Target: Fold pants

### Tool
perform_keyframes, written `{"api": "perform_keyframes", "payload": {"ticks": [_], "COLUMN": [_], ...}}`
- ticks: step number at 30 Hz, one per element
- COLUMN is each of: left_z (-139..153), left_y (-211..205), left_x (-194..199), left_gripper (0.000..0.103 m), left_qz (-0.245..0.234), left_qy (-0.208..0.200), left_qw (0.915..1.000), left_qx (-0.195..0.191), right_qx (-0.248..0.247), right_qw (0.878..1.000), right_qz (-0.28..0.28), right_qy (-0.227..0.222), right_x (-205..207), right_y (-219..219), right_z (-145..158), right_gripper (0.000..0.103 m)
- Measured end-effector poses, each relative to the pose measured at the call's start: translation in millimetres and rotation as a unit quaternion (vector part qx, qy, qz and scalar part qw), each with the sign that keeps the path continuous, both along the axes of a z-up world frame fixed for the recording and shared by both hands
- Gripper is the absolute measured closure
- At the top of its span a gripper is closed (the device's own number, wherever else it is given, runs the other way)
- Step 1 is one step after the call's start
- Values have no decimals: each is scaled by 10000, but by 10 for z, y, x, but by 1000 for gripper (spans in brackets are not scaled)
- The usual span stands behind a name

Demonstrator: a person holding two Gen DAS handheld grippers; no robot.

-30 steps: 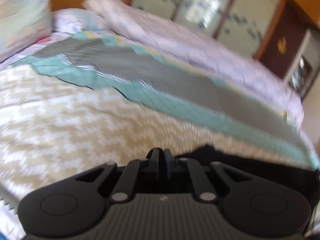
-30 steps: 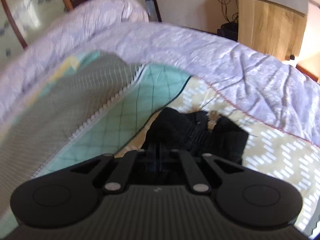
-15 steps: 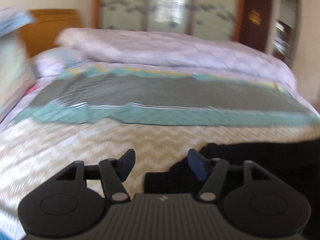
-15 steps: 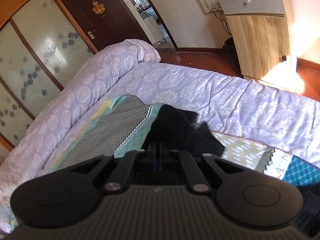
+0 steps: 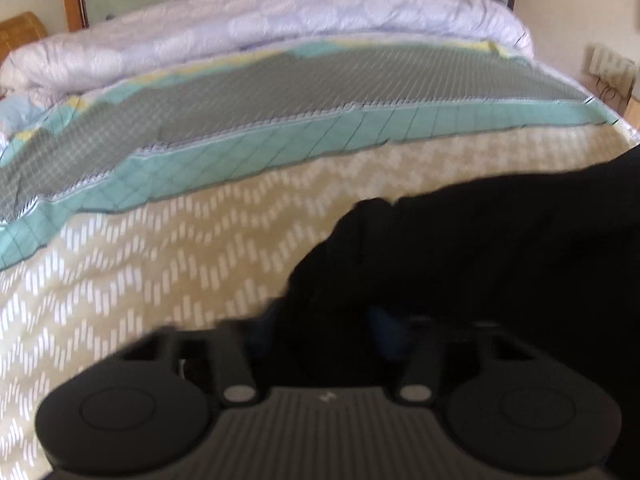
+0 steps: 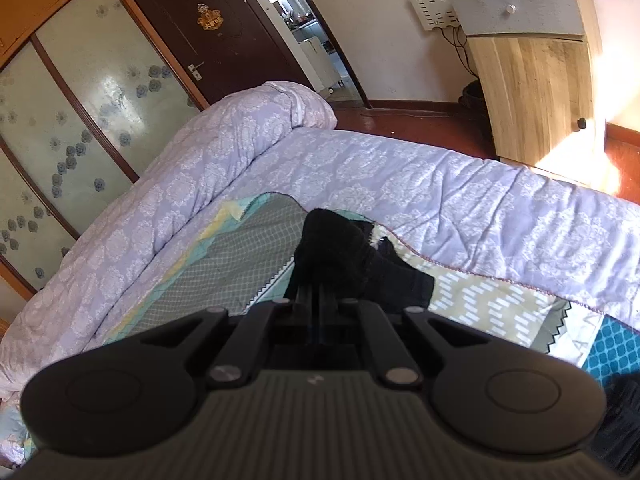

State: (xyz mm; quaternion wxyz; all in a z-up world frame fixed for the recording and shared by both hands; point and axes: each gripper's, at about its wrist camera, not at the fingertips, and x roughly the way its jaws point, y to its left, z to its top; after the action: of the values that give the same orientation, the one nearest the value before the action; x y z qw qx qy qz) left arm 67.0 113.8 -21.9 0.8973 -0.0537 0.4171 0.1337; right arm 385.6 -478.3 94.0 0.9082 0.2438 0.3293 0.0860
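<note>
The black pants (image 5: pixel 500 248) lie on the patterned bedspread (image 5: pixel 140 260) at the right of the left wrist view. My left gripper (image 5: pixel 320 332) stands open with the pants' edge between its spread fingers; the cloth hides the fingertips. In the right wrist view my right gripper (image 6: pixel 320 280) is shut on a bunched part of the black pants (image 6: pixel 352 264) and holds it lifted above the bed.
A rolled lilac quilt (image 5: pixel 280 28) runs along the far side of the bed, also in the right wrist view (image 6: pixel 240 152). A wooden cabinet (image 6: pixel 536 72) stands past the bed's foot. A wardrobe with frosted doors (image 6: pixel 72 120) and a dark door (image 6: pixel 216 28) are behind.
My left gripper opened, let go of the pants and moved low onto their edge. My right gripper lifted its bunch of pants up off the bed.
</note>
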Motion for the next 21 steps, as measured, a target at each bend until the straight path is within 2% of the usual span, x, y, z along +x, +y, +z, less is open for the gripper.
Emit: {"api": "perform_keyframes", "payload": {"ticks": [3, 6, 14, 18, 21], "left_z": [173, 444, 1093, 1224, 1155], "left_y": [-58, -170, -631, -1037, -1321], "left_x": [-99, -339, -1323, -1856, -2227], "left_gripper": [88, 88, 88, 88, 88], "left_qz": [141, 209, 393, 291, 92], "left_qy": [-149, -621, -1649, -1970, -1986], "left_qw": [9996, 9971, 9829, 9765, 9768], "left_qx": [215, 391, 723, 826, 796], "right_qx": [45, 172, 523, 705, 846], "right_qw": [10000, 9998, 9974, 9958, 9953], "right_qz": [17, 38, 80, 44, -3], "right_qy": [-40, -105, -483, -574, -464], "right_x": [-42, -135, -682, -1143, -1531], "right_y": [-8, -50, -500, -965, -1374], "right_z": [45, 120, 367, 263, -6], "right_gripper": [98, 98, 98, 98, 98]}}
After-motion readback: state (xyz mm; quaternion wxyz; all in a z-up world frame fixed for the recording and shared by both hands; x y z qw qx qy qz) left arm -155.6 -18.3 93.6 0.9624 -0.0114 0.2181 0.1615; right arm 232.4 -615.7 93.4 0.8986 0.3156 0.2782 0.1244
